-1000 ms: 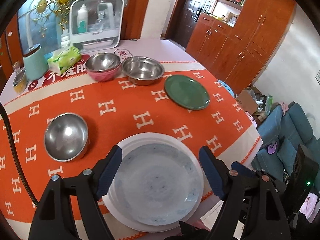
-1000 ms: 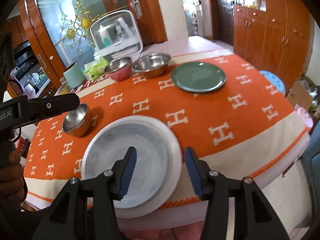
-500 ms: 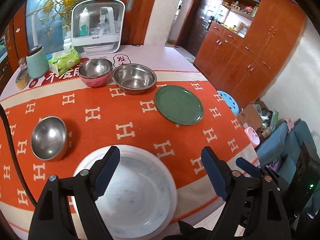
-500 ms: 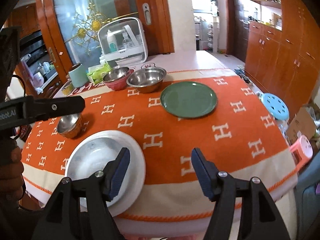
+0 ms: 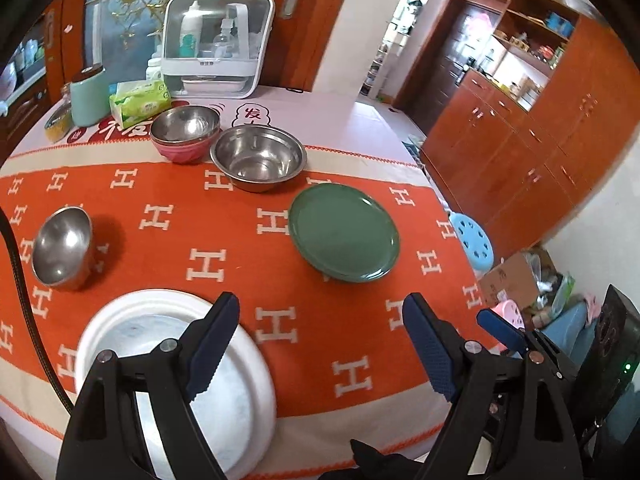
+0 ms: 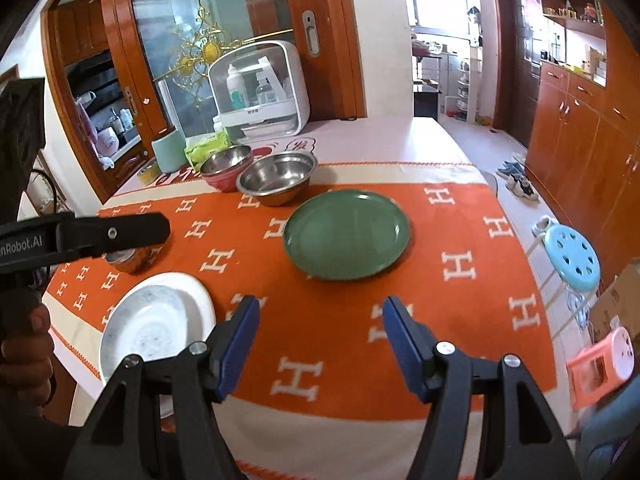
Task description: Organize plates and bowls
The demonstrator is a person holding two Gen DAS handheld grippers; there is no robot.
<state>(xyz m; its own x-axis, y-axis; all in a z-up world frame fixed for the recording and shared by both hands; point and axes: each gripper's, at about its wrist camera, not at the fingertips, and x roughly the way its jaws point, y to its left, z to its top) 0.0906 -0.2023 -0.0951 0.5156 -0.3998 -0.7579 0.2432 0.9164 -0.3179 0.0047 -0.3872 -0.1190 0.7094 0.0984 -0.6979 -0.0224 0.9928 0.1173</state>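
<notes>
A white plate (image 5: 168,364) (image 6: 156,320) with a grey centre lies at the near left of the orange cloth. Further in rests a green plate (image 5: 344,236) (image 6: 347,234). A large steel bowl (image 5: 258,158) (image 6: 277,176) sits beside a steel bowl nested in a pink bowl (image 5: 185,136) (image 6: 226,168). A small steel bowl (image 5: 62,248) (image 6: 128,260) stands at the left. My left gripper (image 5: 320,344) hangs open, its left finger over the white plate's rim. My right gripper (image 6: 320,340) is open above bare cloth, short of the green plate.
At the table's far end stand a white storage box with bottles (image 5: 216,44), a tissue pack (image 5: 140,102) and a mint canister (image 5: 89,94). A blue stool (image 6: 572,256) and a pink stool (image 6: 604,364) stand off the table's right edge, before wooden cabinets (image 6: 580,128).
Both grippers have swung right, off the white plate and toward the green plate. The right gripper's jaws have widened. The white plate stays on the cloth.
</notes>
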